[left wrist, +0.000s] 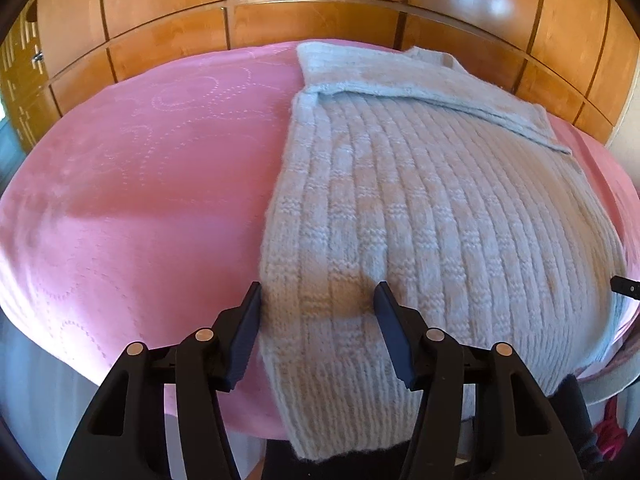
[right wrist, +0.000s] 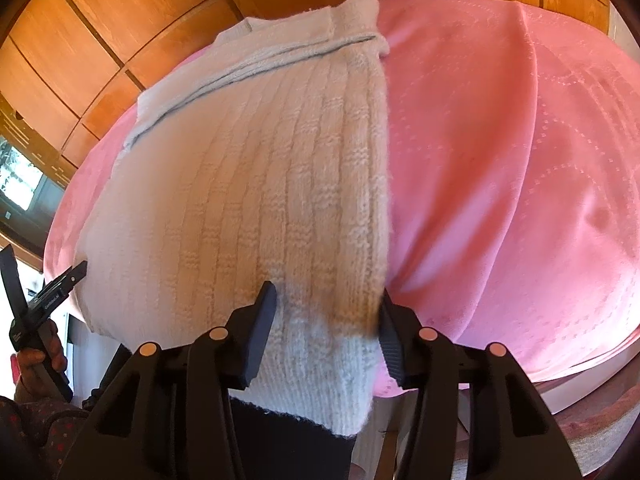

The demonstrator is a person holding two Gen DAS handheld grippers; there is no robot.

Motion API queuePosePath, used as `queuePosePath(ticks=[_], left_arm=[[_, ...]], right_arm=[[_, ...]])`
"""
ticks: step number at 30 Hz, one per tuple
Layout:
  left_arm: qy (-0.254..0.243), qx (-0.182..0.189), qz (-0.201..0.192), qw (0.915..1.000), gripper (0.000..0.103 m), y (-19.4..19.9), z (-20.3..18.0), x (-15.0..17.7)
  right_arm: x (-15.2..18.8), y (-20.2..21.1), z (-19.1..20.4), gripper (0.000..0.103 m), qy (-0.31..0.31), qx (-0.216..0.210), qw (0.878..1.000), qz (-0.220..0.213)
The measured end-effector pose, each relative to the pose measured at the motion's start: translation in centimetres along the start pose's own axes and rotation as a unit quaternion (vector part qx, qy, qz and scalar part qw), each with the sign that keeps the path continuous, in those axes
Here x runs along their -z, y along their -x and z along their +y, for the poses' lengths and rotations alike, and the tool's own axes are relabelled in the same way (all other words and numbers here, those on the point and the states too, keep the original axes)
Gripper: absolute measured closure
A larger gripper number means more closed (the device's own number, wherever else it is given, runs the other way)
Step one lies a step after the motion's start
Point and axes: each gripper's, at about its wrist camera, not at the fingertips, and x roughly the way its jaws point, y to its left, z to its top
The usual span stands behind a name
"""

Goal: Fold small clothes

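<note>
The knitted sweater lies flat on the pink cover, its hem hanging over the near edge. I judge it soft, light and stretchy; take it at the ribbed hem corners. The left gripper and right gripper each straddle a hem corner, fingers half-parted; I cannot tell whether they pinch. Wooden panelling stands behind.

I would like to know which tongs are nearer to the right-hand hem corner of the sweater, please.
Right. The right tongs straddle that corner of the sweater; the left tongs sit across the hem, straddling the opposite side edge.
</note>
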Motion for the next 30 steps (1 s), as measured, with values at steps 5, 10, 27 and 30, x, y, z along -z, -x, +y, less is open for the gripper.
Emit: queuePosePath(ticks=[5,10,27,30], left_arm=[[-0.007,0.0,0.002,1.0,0.052,0.0,-0.3,0.2],[-0.017,0.003,0.003,0.9999,0.068,0.2,-0.7,0.2],[0.047,0.181,0.006,0.9824,0.095,3.5,2.9,-2.2],[0.071,0.218,-0.008,0.9733,0.095,4.1,3.7,-3.9]], right_arm=[[0.2,0.0,0.0,0.054,0.005,-0.007,1.0,0.006],[0.4,-0.2,0.7,0.06,0.027,-0.008,0.999,0.027],[-1.6,2.2,2.6,0.093,0.018,-0.119,0.993,0.015],[-3.1,2.8,2.9,0.093,0.006,-0.15,0.989,-0.007]])
